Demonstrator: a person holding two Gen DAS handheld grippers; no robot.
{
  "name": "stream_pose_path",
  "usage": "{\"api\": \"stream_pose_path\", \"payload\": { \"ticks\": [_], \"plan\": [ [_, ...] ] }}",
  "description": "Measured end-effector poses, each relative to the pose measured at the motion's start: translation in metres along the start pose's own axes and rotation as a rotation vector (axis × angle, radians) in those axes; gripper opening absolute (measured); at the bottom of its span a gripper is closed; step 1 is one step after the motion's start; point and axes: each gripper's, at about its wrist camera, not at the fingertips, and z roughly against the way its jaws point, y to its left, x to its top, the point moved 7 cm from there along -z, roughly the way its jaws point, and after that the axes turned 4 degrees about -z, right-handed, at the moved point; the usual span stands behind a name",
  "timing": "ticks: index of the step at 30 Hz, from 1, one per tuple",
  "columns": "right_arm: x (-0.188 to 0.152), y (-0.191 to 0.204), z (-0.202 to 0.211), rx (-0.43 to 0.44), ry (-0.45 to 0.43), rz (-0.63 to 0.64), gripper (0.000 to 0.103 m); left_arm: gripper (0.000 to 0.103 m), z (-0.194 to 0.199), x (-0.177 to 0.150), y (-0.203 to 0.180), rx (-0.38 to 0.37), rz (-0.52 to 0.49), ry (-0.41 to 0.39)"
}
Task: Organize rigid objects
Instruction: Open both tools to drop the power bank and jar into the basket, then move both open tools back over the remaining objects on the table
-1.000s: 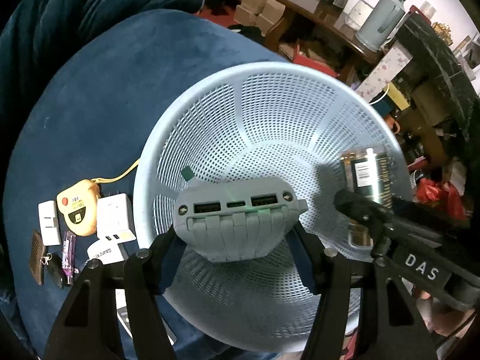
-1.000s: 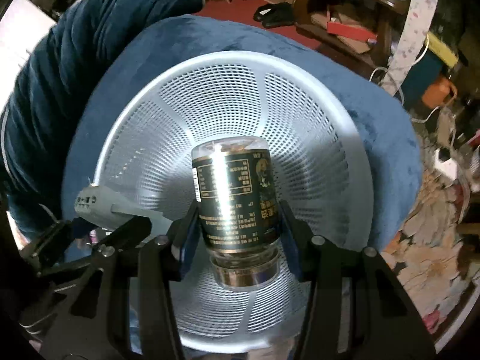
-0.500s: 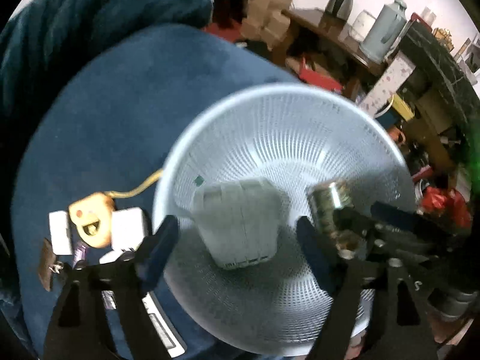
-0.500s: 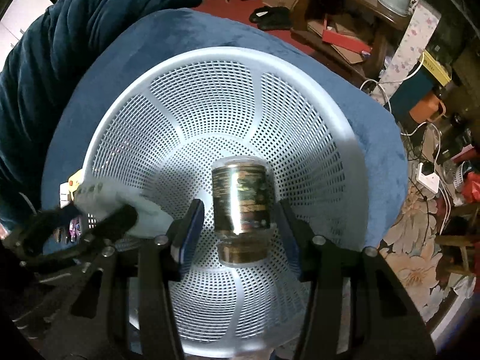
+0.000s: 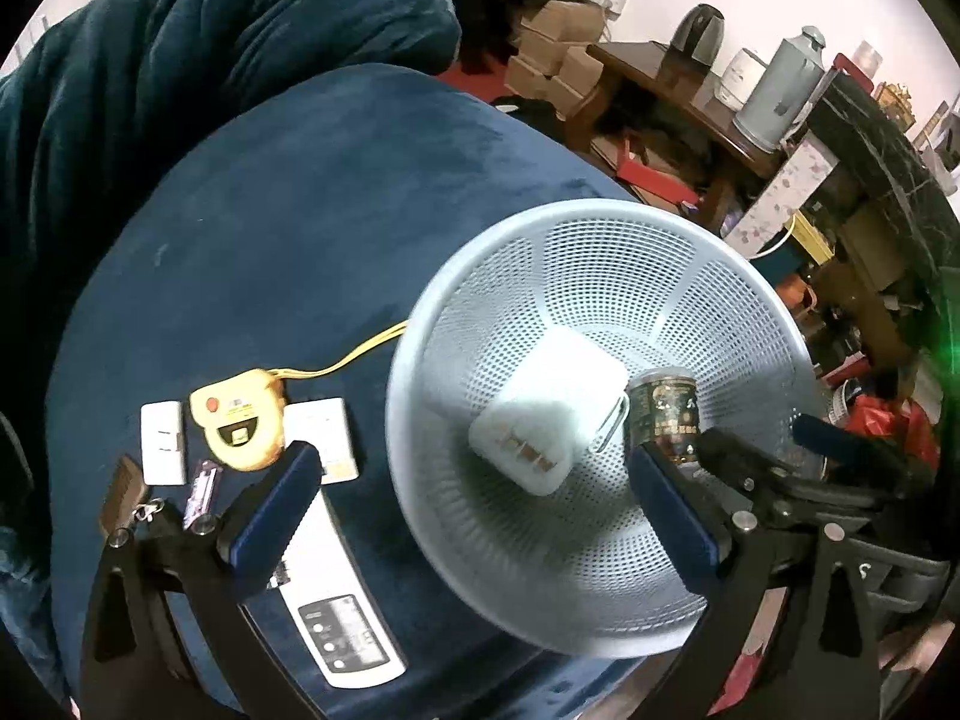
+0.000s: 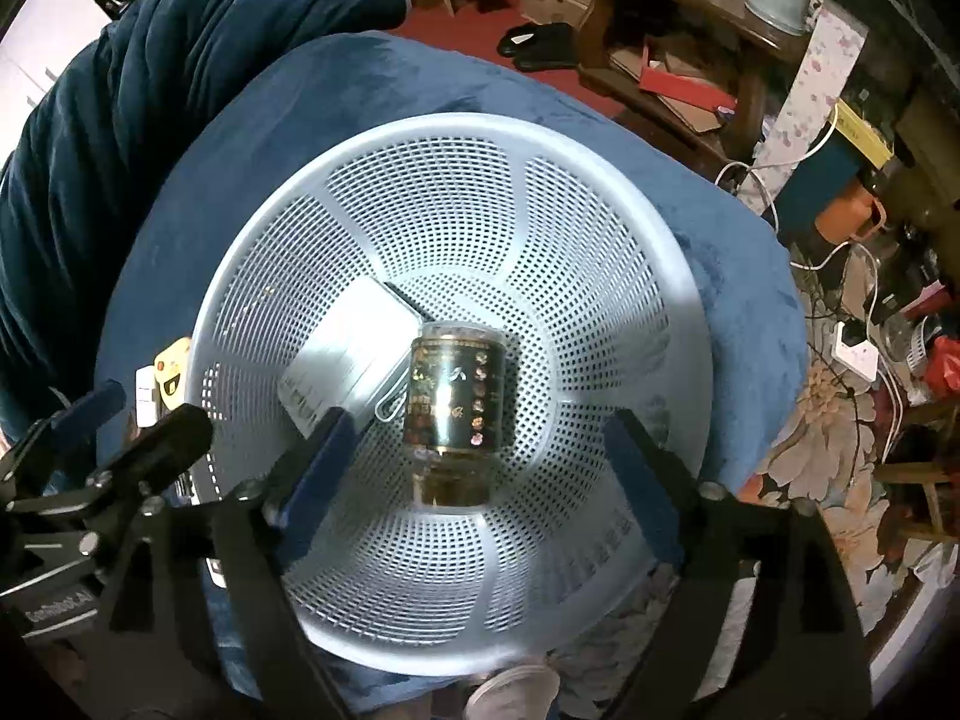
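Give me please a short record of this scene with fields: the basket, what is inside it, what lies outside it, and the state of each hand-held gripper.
basket: pale blue perforated basket on a blue cushion
inside basket: grey power bank and dark can, lying side by side
outside basket: yellow tape measure, white adapters, remote control, small items, all left of the basket
left hand-held gripper: open, holds nothing
right hand-held gripper: open, holds nothing

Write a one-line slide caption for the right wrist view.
Open right gripper above the perforated basket, where a dark can and a pale power bank lie side by side.
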Motion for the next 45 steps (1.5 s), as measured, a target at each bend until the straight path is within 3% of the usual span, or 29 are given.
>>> {"api": "stream_pose_path", "payload": {
  "ticks": [2, 12, 30, 45],
  "plan": [
    [-0.001, 0.002, 0.001, 0.003, -0.008, 0.009, 0.103, 0.102, 0.003, -0.003, 0.005, 0.019, 0.001, 0.001],
    [-0.010, 0.002, 0.010, 0.048, -0.004, -0.028, 0.103, 0.102, 0.012, -0.021, 0.023, 0.044, 0.009, 0.014],
    [-0.016, 0.027, 0.021, 0.009, -0.056, 0.071, 0.103, 0.102, 0.028, -0.037, 0.041, 0.060, 0.008, 0.000],
    [-0.019, 0.052, 0.018, 0.006, -0.045, 0.119, 0.103, 0.102, 0.033, -0.042, 0.068, 0.053, 0.046, 0.006]
  ]
}}
